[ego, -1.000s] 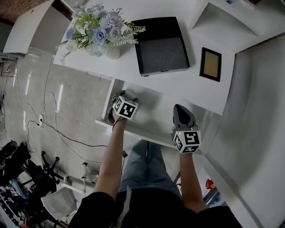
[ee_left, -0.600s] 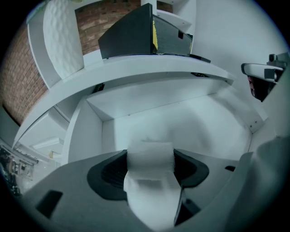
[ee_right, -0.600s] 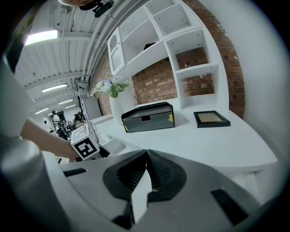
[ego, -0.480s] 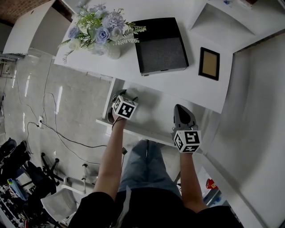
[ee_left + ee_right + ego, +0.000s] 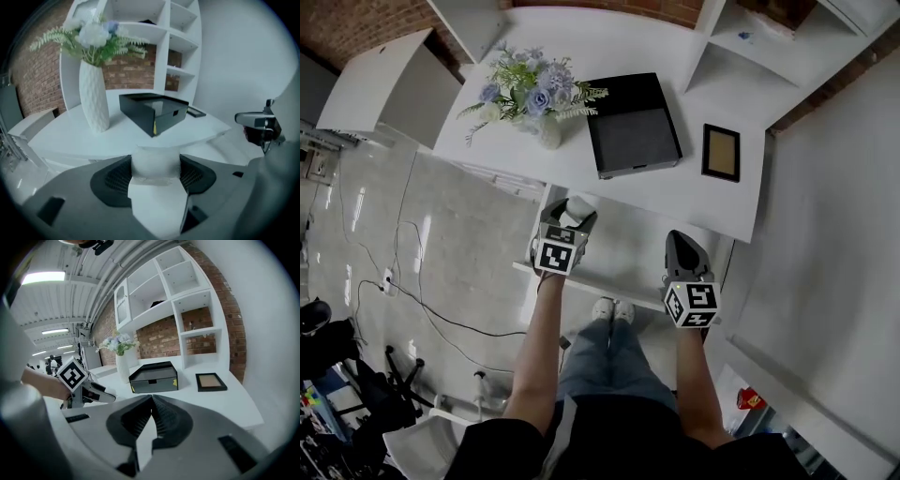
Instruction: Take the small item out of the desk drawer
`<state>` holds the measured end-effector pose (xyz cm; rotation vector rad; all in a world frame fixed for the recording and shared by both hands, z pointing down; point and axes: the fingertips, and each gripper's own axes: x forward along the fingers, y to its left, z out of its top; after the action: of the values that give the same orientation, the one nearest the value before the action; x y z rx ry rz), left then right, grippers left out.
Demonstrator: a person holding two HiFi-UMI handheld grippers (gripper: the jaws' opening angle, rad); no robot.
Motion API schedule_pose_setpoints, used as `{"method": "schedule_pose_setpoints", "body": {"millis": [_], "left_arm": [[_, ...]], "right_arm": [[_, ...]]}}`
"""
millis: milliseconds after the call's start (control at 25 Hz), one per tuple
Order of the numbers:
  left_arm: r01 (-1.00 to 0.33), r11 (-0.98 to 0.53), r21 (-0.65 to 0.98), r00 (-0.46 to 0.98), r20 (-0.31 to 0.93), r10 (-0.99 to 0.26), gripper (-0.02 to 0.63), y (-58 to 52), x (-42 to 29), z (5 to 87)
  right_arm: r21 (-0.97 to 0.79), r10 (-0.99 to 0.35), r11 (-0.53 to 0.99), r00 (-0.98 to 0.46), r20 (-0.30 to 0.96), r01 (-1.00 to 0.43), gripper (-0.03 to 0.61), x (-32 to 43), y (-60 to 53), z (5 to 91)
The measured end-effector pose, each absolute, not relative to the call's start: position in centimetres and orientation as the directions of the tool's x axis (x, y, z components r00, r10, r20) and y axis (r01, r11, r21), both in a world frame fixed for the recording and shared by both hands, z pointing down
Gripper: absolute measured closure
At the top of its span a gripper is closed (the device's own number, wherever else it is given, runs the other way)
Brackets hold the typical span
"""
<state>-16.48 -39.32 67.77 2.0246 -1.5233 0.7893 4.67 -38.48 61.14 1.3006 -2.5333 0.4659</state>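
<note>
While the drawer [image 5: 639, 255] stands open: we judge the task nearly done, since the thing is gripped and looks lifted to about tabletop height.
Left tool [image 5: 571, 221]: closed down on the small item [image 5: 156, 161], a white, soft-looking block pinched between both pads (its upper part sticks out past the tips).
Small item, place: in the left tool's grip, over the drawer's left end, just in front of the tabletop [image 5: 675, 195] edge; we see it touching nothing else.
Right tool [image 5: 152, 408]: jaws pressed together with nothing between them, held over the drawer's right end, well apart from the item.
Tabletop: it carries a flower vase [image 5: 546, 131], a black box [image 5: 633, 127] and a picture frame [image 5: 721, 152], all apart from both tools.
Left to do: we reckon only carrying the item clear and setting it down; the task does not say whether the drawer must be pushed shut.
</note>
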Motion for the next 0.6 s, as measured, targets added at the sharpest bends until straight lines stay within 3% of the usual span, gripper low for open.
{"method": "schedule_pose_setpoints", "body": {"millis": [360,600], "left_arm": [[-0.959,-0.274,0.074,0.283,0.313,-0.907,0.319,-38.7,-13.7,53.2],[-0.957,-0.284,0.063,0.289,0.089,-0.953,0.319,-36.5,-11.9,45.3]], "right_arm": [[-0.125,-0.839,0.477,-0.494,0.230,-0.870,0.580,7.4,-37.4,53.3],[-0.100,-0.883,0.442,-0.452,0.127,-0.891,0.580,9.2,-35.7,48.2]]}}
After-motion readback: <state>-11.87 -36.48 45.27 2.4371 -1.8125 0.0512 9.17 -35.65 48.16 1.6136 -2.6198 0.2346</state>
